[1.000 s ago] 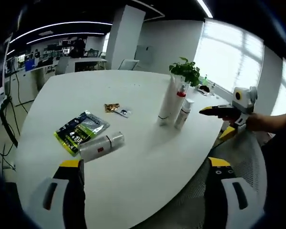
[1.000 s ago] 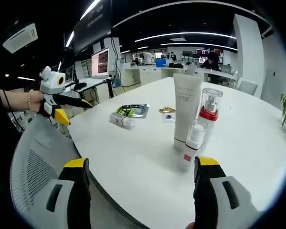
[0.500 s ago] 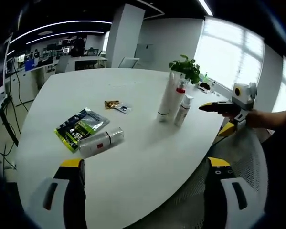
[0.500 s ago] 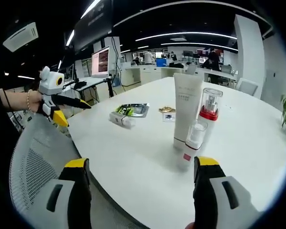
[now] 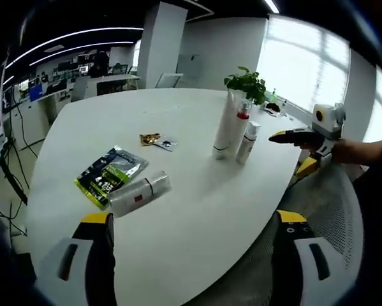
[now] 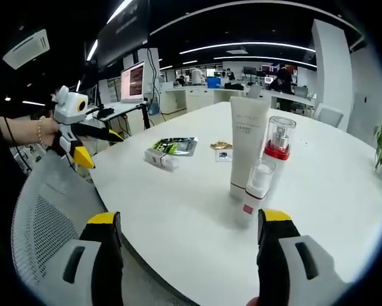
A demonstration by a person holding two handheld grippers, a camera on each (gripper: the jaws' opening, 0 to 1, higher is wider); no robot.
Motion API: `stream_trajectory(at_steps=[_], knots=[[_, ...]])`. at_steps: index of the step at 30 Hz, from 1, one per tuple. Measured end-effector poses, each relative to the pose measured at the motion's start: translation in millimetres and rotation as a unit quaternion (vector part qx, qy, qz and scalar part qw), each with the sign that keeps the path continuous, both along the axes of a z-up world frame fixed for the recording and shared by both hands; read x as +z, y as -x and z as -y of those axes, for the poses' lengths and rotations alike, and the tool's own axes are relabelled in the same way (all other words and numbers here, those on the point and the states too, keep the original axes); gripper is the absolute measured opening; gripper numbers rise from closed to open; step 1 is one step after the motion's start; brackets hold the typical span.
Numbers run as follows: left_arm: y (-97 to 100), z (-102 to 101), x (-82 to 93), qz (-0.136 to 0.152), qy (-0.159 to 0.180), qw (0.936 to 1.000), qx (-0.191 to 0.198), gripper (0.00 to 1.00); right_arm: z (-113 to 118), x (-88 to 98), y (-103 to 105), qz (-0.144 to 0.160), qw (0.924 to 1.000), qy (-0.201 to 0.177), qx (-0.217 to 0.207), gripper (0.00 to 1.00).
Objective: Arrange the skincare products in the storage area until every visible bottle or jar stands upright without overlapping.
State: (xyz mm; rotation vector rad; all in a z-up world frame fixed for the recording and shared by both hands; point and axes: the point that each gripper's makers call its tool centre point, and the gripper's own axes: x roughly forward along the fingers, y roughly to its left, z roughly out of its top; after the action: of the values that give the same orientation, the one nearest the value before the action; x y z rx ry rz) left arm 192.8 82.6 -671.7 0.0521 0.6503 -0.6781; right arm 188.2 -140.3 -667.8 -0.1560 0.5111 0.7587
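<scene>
A white tube (image 6: 247, 143), a clear bottle with a red collar (image 6: 278, 155) and a small white pump bottle (image 6: 255, 192) stand upright close together on the white round table (image 6: 178, 210). The same trio (image 5: 234, 131) stands at the table's far right in the left gripper view. A white bottle (image 5: 138, 194) lies on its side, its end over a green sachet pack (image 5: 108, 174). My left gripper (image 5: 191, 255) is open, held off the table's near edge. My right gripper (image 6: 184, 255) is open, just short of the pump bottle.
Two small sachets (image 5: 157, 141) lie mid-table. A potted plant (image 5: 247, 86) stands behind the upright trio. A mesh office chair (image 6: 44, 217) sits below the table's edge. The right gripper (image 5: 305, 141) enters the left gripper view; the left gripper (image 6: 82, 137) enters the right gripper view.
Both views have shifted slightly with the hands. The products on the table have not moved, and both grippers stay open.
</scene>
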Motion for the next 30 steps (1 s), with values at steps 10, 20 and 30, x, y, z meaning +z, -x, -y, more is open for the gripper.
stream_trajectory(at_steps=[10, 20, 30], knots=[[-17.5, -3, -13.9, -0.008, -0.044, 0.9980, -0.046, 0.90, 4, -0.1, -3, 0.005, 0.9999, 0.005, -0.010, 0.87], [-42.9, -11, -24.7, -0.017, -0.087, 0.9930, -0.078, 0.85, 6, -1.6, -5, 0.004, 0.9998, 0.010, -0.018, 0.86], [-65.9, -18, -38.1, -0.025, -0.128, 0.9851, -0.112, 0.75, 11, -1.4, -8, 0.002, 0.9994, 0.009, -0.032, 0.86]])
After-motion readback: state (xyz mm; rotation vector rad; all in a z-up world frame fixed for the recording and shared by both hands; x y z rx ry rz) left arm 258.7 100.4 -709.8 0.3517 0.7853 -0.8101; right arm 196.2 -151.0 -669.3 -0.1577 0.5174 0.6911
